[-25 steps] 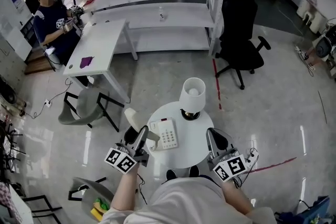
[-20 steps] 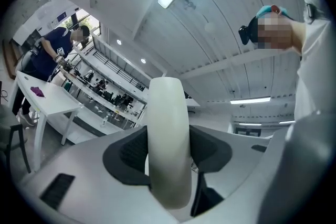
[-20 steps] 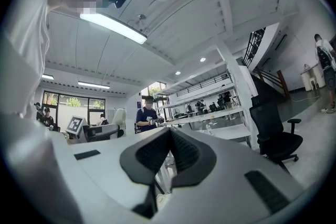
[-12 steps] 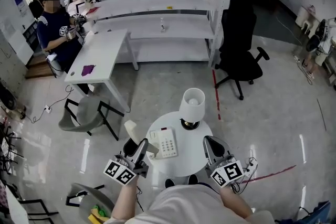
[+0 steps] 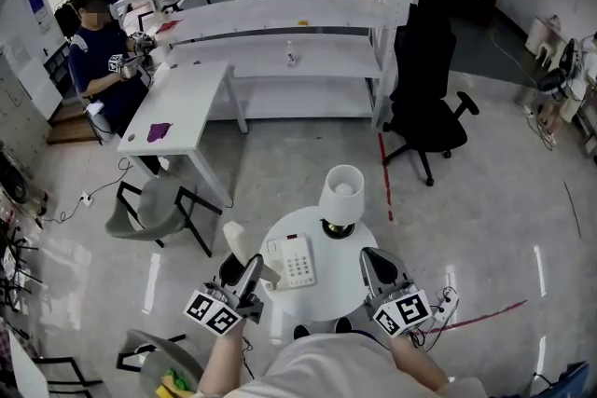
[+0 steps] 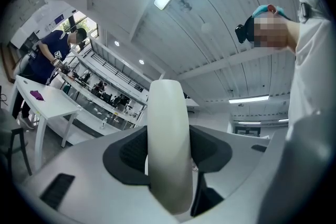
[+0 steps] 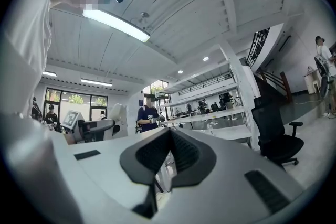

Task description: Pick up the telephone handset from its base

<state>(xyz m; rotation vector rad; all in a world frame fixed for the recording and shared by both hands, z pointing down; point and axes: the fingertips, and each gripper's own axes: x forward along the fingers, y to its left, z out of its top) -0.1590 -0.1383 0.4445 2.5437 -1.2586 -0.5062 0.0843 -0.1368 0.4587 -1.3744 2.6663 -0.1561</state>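
The cream telephone handset [image 5: 235, 240] hangs off the left edge of the round white table [image 5: 341, 254], clear of the telephone base [image 5: 293, 259] with its keypad. My left gripper [image 5: 246, 269] is shut on it. In the left gripper view the handset [image 6: 168, 113] stands upright between the two dark pads of the left gripper [image 6: 168, 153]. My right gripper [image 5: 373, 264] hovers at the table's right edge, jaws closed together with nothing in them. The right gripper view shows the right gripper [image 7: 169, 150] with its pads meeting.
A white table lamp [image 5: 341, 189] stands at the table's far side behind the base. A grey chair [image 5: 147, 197] is on the left, a black office chair [image 5: 427, 107] at the right, a white desk [image 5: 179, 93] and shelving [image 5: 280, 9] beyond. A person [image 5: 101, 47] sits at the desk.
The left gripper has drifted a little up and away from the base with the handset still in it. The right gripper has stayed in place.
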